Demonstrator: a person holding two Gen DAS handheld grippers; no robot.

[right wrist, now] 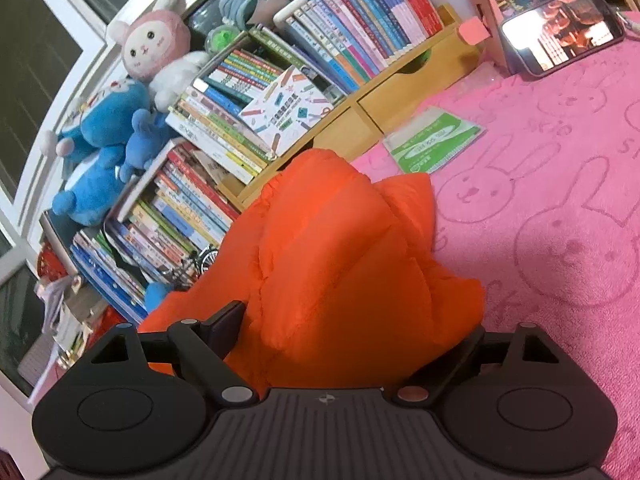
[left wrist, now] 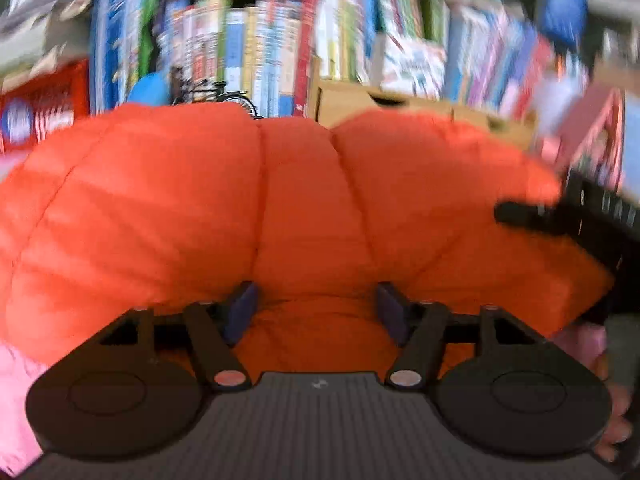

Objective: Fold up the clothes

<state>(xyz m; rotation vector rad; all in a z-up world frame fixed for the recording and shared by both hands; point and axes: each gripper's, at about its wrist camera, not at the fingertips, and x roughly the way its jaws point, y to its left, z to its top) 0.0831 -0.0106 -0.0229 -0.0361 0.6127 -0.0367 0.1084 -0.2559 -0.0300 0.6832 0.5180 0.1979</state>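
Observation:
An orange puffer jacket [left wrist: 304,200] fills the left wrist view, raised in front of the bookshelf. My left gripper [left wrist: 316,310] is shut on a bunched fold of it, with fabric bulging between the pads. At the jacket's right edge a dark finger [left wrist: 520,216] of the right gripper reaches in. In the right wrist view the jacket [right wrist: 332,264] hangs over the pink blanket [right wrist: 560,220]. My right gripper [right wrist: 344,340] stands wide open with the jacket's bulk between its jaws. One finger [right wrist: 226,328] shows beside the fabric; the other is hidden behind it.
A packed bookshelf [right wrist: 248,128] with wooden drawers [right wrist: 400,92] stands behind the jacket, plush toys [right wrist: 152,48] on top. A green booklet [right wrist: 432,140] lies on the blanket and a lit phone [right wrist: 560,36] leans at the far right. A hand [left wrist: 612,412] shows at the lower right.

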